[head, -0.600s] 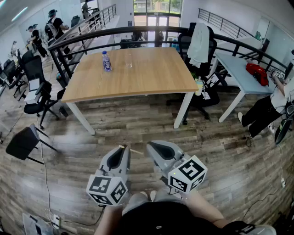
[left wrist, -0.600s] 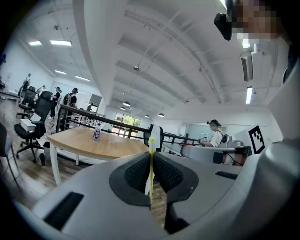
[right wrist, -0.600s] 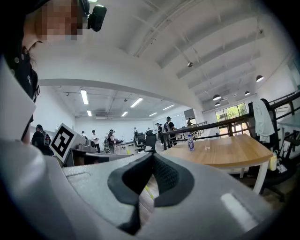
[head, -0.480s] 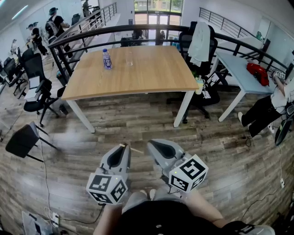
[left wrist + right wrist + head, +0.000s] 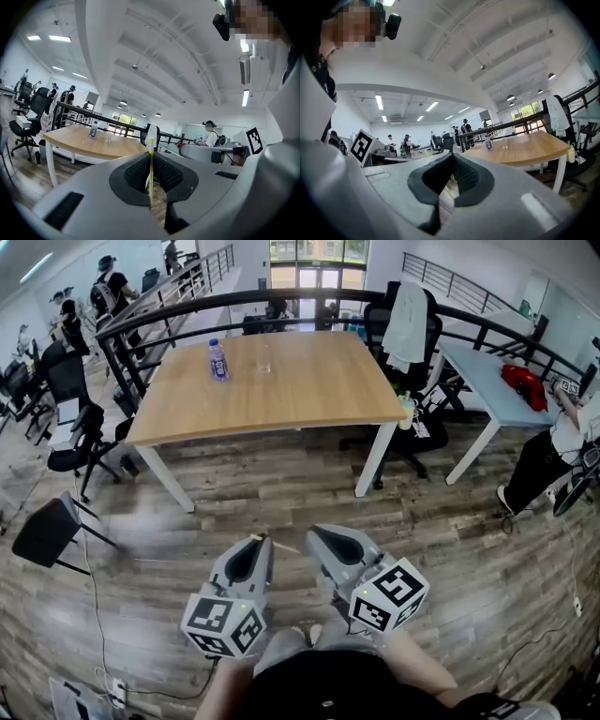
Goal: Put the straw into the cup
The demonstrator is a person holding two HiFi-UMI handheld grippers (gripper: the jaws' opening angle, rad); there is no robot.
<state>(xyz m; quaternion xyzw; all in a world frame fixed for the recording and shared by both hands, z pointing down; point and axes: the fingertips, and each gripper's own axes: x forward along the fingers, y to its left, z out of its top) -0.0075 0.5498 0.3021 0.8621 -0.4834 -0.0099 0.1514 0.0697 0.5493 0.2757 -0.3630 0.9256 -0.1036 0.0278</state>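
Yellow-striped straw (image 5: 150, 161) sits pinched upright in left gripper (image 5: 251, 554), jaws closed on it, prob. for carrying. Right gripper (image 5: 451, 171) jaws meet w/ nothing between. Cup (image 5: 263, 358) stands at 12 o'clock on bench (image 5: 309, 390), well apart.

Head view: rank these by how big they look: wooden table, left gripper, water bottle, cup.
1. wooden table
2. left gripper, which looks large only because it is close to the camera
3. water bottle
4. cup, a little smaller than the bottle beside it
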